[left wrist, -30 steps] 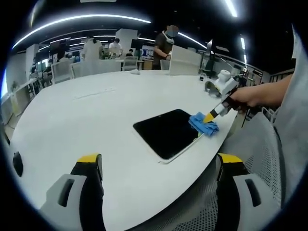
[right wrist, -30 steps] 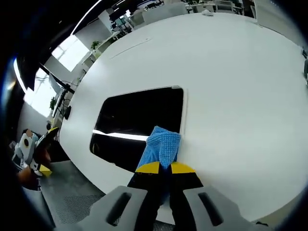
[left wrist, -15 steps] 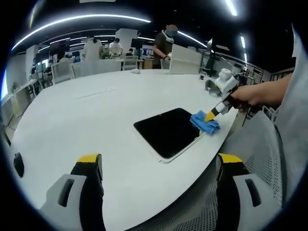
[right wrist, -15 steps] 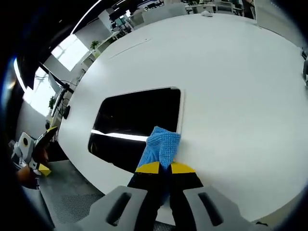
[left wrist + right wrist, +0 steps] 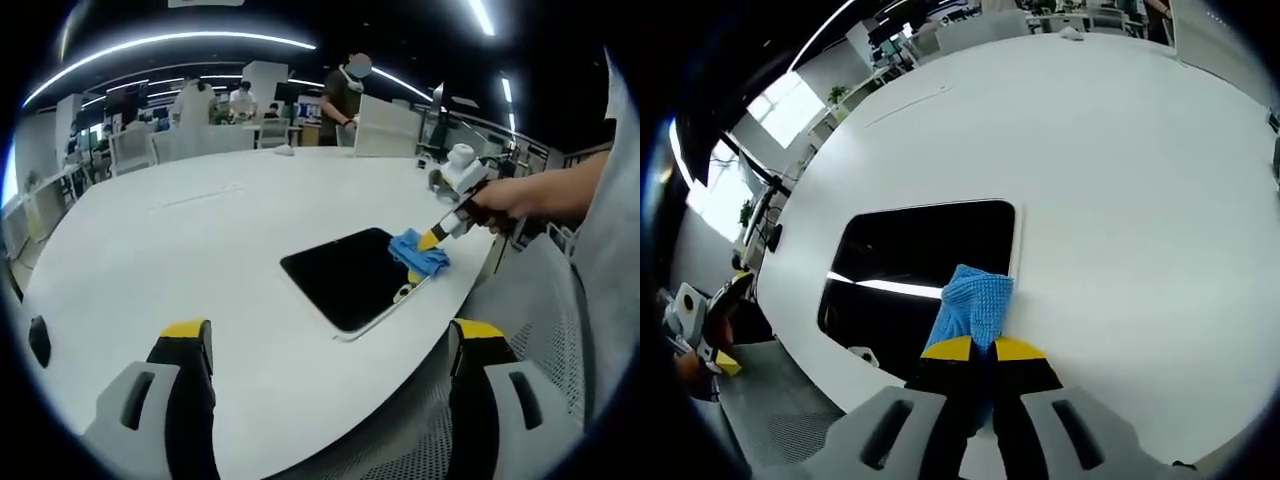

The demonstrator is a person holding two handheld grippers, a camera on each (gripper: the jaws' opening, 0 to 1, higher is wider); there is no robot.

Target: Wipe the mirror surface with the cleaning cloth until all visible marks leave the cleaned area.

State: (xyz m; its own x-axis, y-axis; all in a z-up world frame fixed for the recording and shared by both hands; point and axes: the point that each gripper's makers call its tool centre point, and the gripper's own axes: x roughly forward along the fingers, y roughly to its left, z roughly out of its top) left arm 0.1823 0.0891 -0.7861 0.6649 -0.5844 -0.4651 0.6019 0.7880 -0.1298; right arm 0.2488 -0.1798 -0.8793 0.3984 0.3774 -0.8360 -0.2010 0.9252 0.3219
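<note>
The right gripper [image 5: 974, 350] is clamping the cloth [image 5: 972, 305] at the mirror [image 5: 925, 255] corner — glass stretching ahead-left; the left gripper [image 5: 330, 350], gaping empty, is hanging well apart.

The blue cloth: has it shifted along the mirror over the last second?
Yes, slightly. In the left gripper view the blue cloth sits a little further up the mirror edge, away from its near corner.

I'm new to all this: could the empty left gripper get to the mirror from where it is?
Probably yes. The left gripper hangs open off the table edge, with bare tabletop between it and the mirror. The right gripper with its blue cloth occupies the far corner.
</note>
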